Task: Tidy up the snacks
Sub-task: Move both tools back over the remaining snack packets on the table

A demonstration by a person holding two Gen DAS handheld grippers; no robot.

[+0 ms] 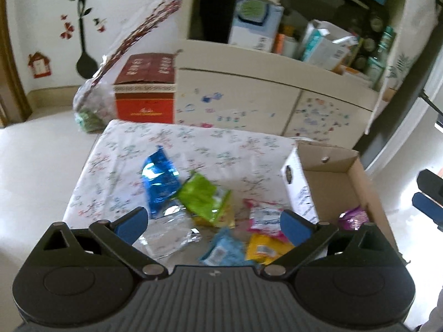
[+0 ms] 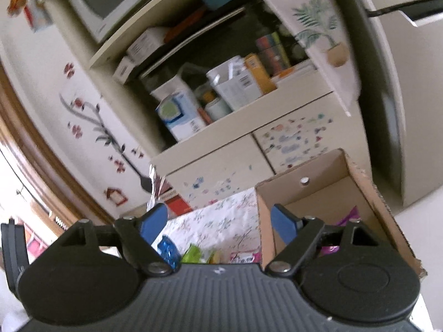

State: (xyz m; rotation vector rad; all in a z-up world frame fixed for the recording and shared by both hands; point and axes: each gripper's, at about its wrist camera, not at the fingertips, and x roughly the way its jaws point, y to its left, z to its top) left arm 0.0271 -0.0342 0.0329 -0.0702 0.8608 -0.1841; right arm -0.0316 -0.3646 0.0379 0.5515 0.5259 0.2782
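Tongs: left (image 1: pixel 213 222), right (image 2: pixel 218 222) both apart, empty | snacks (image 1: pixel 205 196) beside box (image 1: pixel 357 166) | purple packet (image 1: pixel 354 218), blurred, inside.

Floral-clothed table (image 1: pixel 133 149): scattered snack packets (image 1: pixel 205 199), cardboard box (image 1: pixel 329 182).

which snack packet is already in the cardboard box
The purple packet: it alone lies inside the cardboard box. The blue, green, pink, yellow and light blue packets lie on the floral cloth.
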